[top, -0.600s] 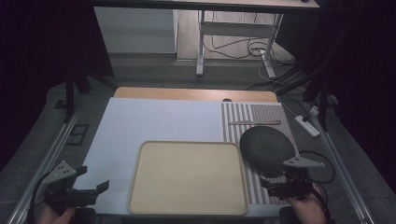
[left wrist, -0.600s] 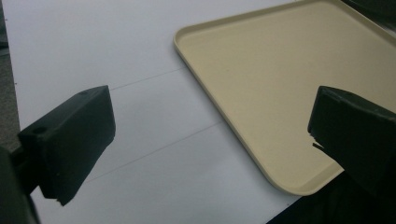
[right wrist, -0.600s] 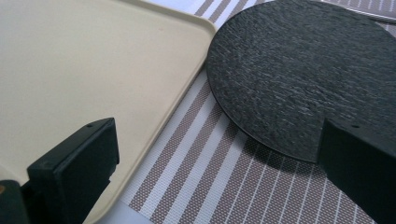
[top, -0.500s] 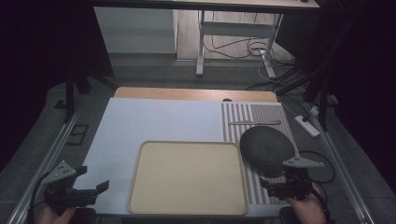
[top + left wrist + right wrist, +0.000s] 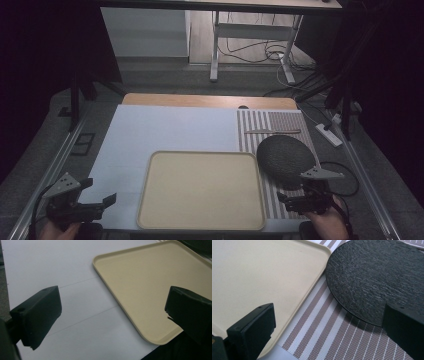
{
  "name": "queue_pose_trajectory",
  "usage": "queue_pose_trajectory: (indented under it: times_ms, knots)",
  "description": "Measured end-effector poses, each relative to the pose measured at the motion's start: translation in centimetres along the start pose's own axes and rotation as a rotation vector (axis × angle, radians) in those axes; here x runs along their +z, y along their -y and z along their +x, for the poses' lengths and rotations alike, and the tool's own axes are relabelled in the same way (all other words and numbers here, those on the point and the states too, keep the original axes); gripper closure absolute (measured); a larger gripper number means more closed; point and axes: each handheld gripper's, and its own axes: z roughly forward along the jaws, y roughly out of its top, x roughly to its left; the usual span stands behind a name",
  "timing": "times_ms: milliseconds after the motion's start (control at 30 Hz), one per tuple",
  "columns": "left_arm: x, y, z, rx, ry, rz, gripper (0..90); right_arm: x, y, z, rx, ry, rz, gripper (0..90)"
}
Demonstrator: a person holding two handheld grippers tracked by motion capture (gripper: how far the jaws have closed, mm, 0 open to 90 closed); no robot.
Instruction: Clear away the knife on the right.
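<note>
- Leftmost, left gripper point(image 5: 107, 200) low over the pale mat point(image 5: 165, 130), jaws spread wide with nothing between; aimed toward the tray's left edge, likely waiting its turn.
- Next, beige tray point(image 5: 200, 190) flat at the near middle of the table, bare, probably set there to receive the plate.
- Then, dark round slate plate point(image 5: 285, 159) on the striped placemat point(image 5: 272, 122), just beside the tray's right rim point(image 5: 322, 270), apart from it by a thin strip.
- Behind the plate, a slim utensil point(image 5: 272, 131) across the stripes.
- Rightmost, right gripper point(image 5: 282, 197) at the plate's near edge, jaws parted, empty, seemingly lined up to grip its rim.
</note>
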Motion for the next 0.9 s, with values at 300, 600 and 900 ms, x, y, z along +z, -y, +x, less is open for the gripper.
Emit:
queue_pose_trajectory:
  times_ms: [300, 600, 900]
  knots:
    - [0.14, -0.04, -0.07, 0.009, 0.004, 0.014, 1.8, 0.21, -0.16, 0.38, -0.036, 0.013, 0.024, 0.0]
    - [0.2, -0.06, -0.01, 0.007, 0.007, 0.019, 1.9, 0.49, -0.59, 0.41, -0.043, 0.015, 0.0, 0.0]
    - [0.32, -0.11, -0.19, 0.02, -0.001, 0.03, 2.3, 0.93, -0.98, 0.18, -0.068, -0.004, -0.024, 0.0]
